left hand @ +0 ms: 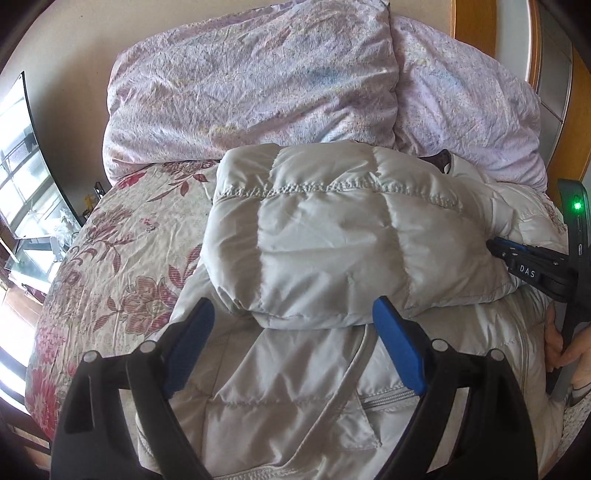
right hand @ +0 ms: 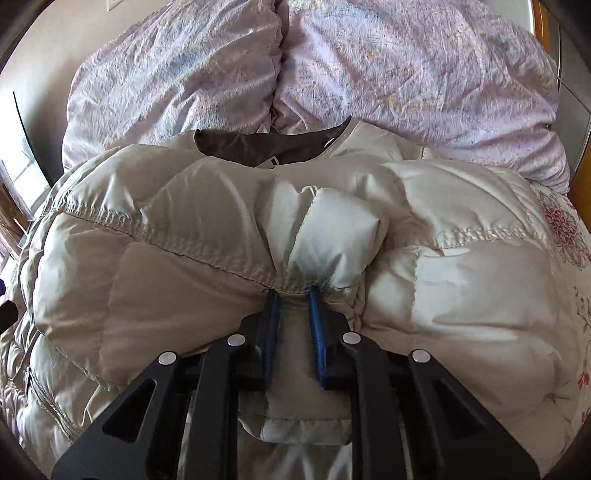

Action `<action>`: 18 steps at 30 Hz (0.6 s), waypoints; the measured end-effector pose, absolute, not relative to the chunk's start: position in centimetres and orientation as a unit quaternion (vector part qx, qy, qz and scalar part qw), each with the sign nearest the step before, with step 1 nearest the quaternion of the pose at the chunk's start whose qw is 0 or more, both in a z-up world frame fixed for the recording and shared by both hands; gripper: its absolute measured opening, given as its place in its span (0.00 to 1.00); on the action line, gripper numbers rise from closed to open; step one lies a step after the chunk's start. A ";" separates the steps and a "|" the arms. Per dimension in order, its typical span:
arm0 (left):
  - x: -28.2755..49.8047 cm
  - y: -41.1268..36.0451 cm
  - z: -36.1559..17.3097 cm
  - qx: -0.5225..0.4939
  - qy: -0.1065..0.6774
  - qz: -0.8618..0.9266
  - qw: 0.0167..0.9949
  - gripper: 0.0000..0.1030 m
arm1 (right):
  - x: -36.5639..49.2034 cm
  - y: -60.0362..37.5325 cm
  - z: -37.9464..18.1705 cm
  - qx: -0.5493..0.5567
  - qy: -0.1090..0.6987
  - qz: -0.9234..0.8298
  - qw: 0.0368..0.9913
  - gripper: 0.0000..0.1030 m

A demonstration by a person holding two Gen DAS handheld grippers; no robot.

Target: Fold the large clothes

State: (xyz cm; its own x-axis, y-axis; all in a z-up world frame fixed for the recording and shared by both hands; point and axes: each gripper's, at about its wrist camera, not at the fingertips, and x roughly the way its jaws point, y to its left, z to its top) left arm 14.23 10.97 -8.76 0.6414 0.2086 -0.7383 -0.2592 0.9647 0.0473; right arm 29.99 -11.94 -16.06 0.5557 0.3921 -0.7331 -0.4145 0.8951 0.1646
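A cream quilted down jacket (left hand: 332, 236) lies on the bed, its lower part folded up over its body. My left gripper (left hand: 295, 314) is open and empty, just above the folded edge. My right gripper (right hand: 293, 291) is shut on a pinch of the jacket (right hand: 325, 229) at a stitched seam; in the left wrist view it shows at the right edge (left hand: 496, 245), fingertips against the fold's side. The dark lining of the collar (right hand: 258, 146) shows at the far end.
The jacket lies on a floral bedsheet (left hand: 110, 258). A crumpled lilac duvet (left hand: 258, 81) is heaped behind the jacket. A wooden headboard (left hand: 476, 22) stands at the far right, a window (left hand: 26, 184) at the left.
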 end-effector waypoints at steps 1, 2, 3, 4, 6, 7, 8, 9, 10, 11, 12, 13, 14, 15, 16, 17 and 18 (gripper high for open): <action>13.8 11.1 -8.6 -0.028 0.399 0.130 0.907 0.85 | 30.1 -12.2 -15.9 -0.007 0.414 0.235 0.880 0.17; 13.4 11.2 -8.5 -0.022 0.397 0.133 0.908 0.85 | 30.3 -12.5 -15.7 0.001 0.417 0.243 0.876 0.18; 12.9 11.5 -8.4 -0.015 0.393 0.137 0.909 0.85 | 30.3 -12.9 -15.4 0.014 0.423 0.251 0.870 0.20; 12.3 11.8 -8.3 -0.010 0.390 0.141 0.910 0.85 | 30.3 -13.5 -14.9 0.030 0.431 0.261 0.863 0.22; 11.1 12.7 -8.2 -0.005 0.387 0.147 0.910 0.85 | 30.0 -15.0 -13.7 0.064 0.446 0.284 0.847 0.49; 10.3 13.4 -8.1 -0.008 0.388 0.150 0.909 0.85 | 29.5 -16.0 -13.0 0.077 0.448 0.291 0.842 0.61; 9.7 14.2 -8.2 -0.015 0.391 0.152 0.908 0.85 | 28.8 -17.2 -12.2 0.083 0.445 0.285 0.845 0.83; 9.0 15.0 -8.2 -0.023 0.396 0.151 0.905 0.85 | 27.9 -18.3 -11.4 0.087 0.437 0.278 0.851 0.87; 8.3 15.9 -8.2 -0.035 0.402 0.148 0.903 0.86 | 26.9 -19.7 -10.6 0.091 0.427 0.278 0.856 0.87; 7.5 16.8 -8.3 -0.048 0.408 0.142 0.901 0.87 | 26.0 -21.1 -10.0 0.096 0.425 0.282 0.855 0.87; 6.7 17.6 -8.4 -0.060 0.412 0.134 0.899 0.87 | 25.4 -22.5 -9.6 0.104 0.426 0.285 0.852 0.88; 6.0 18.2 -8.5 -0.069 0.415 0.127 0.898 0.87 | 24.6 -24.1 -9.4 0.114 0.433 0.288 0.846 0.88; 5.2 18.7 -8.6 -0.076 0.419 0.120 0.897 0.87 | 24.0 -25.7 -9.4 0.125 0.443 0.289 0.840 0.88; 4.3 19.2 -8.8 -0.083 0.423 0.111 0.895 0.87 | 23.5 -27.1 -9.6 0.134 0.454 0.289 0.832 0.88; 3.6 19.4 -9.1 -0.089 0.428 0.103 0.894 0.87 | 22.9 -28.6 -9.9 0.143 0.466 0.288 0.824 0.88; 2.8 19.7 -9.3 -0.092 0.433 0.097 0.892 0.87 | 22.1 -30.3 -10.4 0.153 0.478 0.283 0.818 0.88; 2.1 19.8 -9.5 -0.095 0.437 0.089 0.890 0.87 | 21.5 -31.7 -10.8 0.160 0.485 0.277 0.814 0.88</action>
State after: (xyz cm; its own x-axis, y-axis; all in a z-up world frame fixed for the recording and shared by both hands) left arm 2.11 19.76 -9.55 0.6014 0.0759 -0.7954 -0.2414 0.9662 -0.0904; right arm 21.46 -31.69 -10.78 0.3753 0.6063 -0.7011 -0.2952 0.7952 0.5296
